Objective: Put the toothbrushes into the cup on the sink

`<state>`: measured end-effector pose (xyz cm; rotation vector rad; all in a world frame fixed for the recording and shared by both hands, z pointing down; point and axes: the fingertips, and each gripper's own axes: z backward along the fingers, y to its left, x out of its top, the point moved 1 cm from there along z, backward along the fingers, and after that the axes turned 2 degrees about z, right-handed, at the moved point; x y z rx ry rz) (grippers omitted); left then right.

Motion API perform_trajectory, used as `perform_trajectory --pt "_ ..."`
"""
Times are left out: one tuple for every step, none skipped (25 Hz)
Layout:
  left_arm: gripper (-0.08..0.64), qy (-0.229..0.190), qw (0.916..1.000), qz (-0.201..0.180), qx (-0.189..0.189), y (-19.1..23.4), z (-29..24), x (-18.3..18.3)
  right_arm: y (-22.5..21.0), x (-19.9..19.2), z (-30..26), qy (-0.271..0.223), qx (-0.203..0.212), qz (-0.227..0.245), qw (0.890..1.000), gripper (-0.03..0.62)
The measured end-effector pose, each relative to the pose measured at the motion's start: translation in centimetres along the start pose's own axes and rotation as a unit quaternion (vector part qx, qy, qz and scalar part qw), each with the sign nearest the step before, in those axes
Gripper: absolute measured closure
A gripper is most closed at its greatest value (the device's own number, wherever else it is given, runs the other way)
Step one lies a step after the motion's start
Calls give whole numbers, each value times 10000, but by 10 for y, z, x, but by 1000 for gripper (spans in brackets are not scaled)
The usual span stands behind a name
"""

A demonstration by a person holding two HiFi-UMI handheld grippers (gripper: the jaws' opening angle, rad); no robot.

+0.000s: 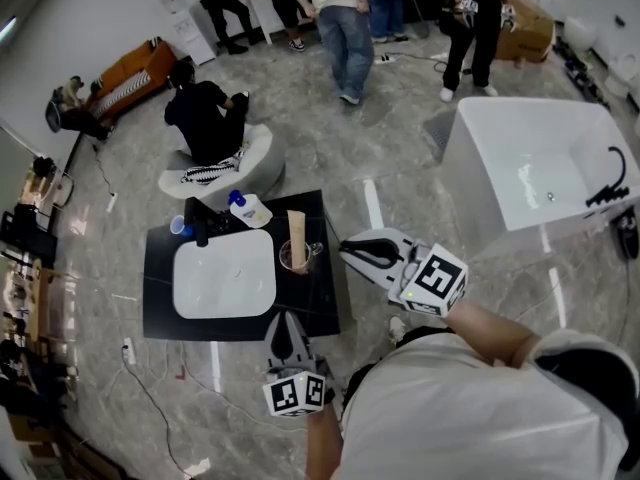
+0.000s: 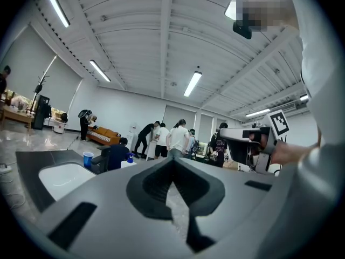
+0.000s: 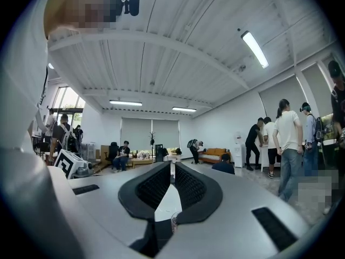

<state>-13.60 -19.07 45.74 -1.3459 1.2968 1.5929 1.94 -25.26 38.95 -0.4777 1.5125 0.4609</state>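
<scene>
- Marble floor [image 1: 400, 158] room, head view: black table [image 1: 160, 308] carried the white sink [image 1: 225, 280]. The glass cup [image 1: 295, 258] stood on the table just right of the sink. A tan upright thing [image 1: 297, 226] stood at or in the cup; could not tell whether it was the toothbrushes. No loose brushes seen on the table.
- Head view: left tool [image 1: 283, 318] sat at the near table edge, clenched and empty. Right tool [image 1: 345, 250] was just right of the cup, pointing at it, clenched and empty.
- Risk: the right tool was very near the cup, so a sideways nudge could tip the cup or knock over the tan thing.
- Risk: a blue cup [image 1: 178, 226] and a bottle [image 1: 248, 209] stood at the far side of the sink, so a brush could go into the wrong cup.
- Risk: a seated person [image 1: 205, 118] was close behind the table, and a bump from there could shake it.
- Left tool view: jaws met at the tips with nothing between them. The sink and blue cup showed at left, the right tool at right.
- Risk: a clenched tool would only shove a brush along the table, maybe into the sink or onto the floor, unless it released first.
- Right tool view: jaws together, gripping nothing. Something like a glass rim showed low under them, probably the cup.
- Risk: with the cup that low in view, a forward push could strike its rim.
</scene>
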Motion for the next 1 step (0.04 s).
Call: perform_trajectory --pt "557 -22 10000 -1 -10 1 0 -1 0 -1 0 11 11 36 10000 540"
